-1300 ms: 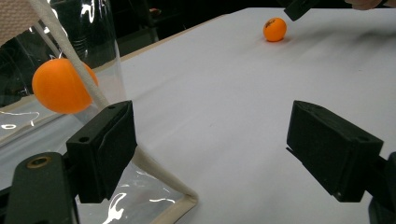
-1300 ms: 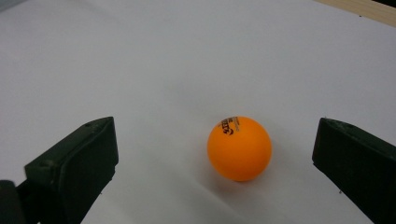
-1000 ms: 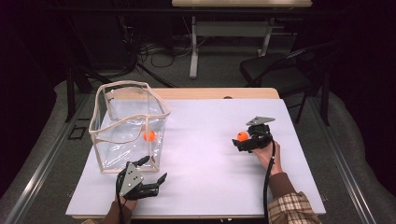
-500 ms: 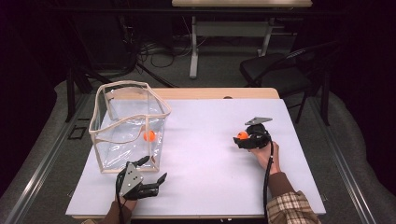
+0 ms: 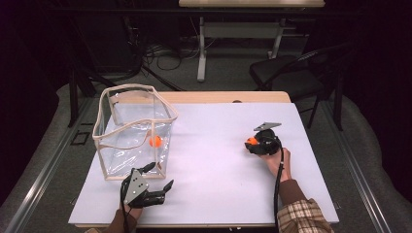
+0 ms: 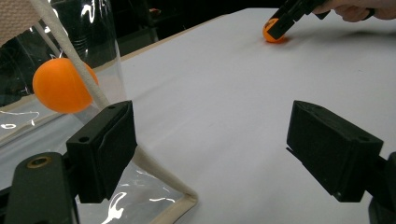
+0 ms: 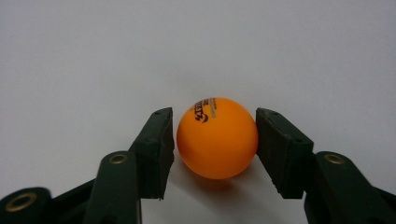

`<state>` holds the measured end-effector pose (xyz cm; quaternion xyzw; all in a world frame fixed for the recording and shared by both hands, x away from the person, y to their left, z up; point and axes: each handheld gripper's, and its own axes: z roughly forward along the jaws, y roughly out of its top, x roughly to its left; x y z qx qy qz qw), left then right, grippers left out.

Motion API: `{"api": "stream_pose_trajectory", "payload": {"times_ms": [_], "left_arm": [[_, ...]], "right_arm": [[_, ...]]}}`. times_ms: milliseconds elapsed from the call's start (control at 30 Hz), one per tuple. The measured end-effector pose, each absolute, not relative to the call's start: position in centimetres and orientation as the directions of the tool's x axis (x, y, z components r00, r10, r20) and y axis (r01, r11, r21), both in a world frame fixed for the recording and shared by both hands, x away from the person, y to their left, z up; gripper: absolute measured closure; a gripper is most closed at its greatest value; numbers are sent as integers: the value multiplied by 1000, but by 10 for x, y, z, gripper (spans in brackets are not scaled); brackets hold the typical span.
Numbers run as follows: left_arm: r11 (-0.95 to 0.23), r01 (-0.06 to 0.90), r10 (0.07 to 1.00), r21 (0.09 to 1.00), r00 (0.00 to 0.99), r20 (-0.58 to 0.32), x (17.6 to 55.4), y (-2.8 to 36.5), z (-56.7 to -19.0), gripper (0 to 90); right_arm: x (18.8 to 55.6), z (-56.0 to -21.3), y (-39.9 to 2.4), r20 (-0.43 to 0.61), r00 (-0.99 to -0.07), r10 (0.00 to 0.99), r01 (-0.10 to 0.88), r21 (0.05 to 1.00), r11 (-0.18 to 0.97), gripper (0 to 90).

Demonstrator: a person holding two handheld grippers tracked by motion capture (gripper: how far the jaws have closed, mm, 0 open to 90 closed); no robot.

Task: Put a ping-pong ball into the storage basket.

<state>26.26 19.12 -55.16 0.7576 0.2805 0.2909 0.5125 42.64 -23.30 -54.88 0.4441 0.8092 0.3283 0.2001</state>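
Note:
An orange ball [image 7: 217, 137] with black print rests on the white table. My right gripper [image 7: 215, 126] has just been closing on it, and both pads now press its sides. From above, that gripper [image 5: 252, 142] and its ball [image 5: 250, 141] sit at the table's right. A second orange ball [image 5: 155, 141] lies inside the clear bag [image 5: 138, 124] at the left. My left gripper [image 5: 163, 174] is open with nothing between its jaws, beside the bag's near corner [image 6: 182, 205]. Along its jaws I see the bagged ball [image 6: 62, 85] and, far off, the right gripper [image 6: 285, 21].
The white table top [image 5: 214, 165] stretches wide between the bag and the right hand. A wooden strip [image 5: 223, 97] runs along the far edge. Beyond it stand a black chair [image 5: 291, 73] and a desk frame with cables on the floor.
The right gripper has edged slightly to the left at the ball. The left gripper and the bag have not moved.

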Motion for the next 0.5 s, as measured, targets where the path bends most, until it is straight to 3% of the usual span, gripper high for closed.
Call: {"api": "stream_pose_trajectory", "payload": {"times_ms": [500], "left_arm": [[-320, 126, 720, 939, 677, 154, 263, 191, -552, 157]], "right_arm": [[422, -542, -232, -38, -540, 841, 567, 723, 396, 509]]}}
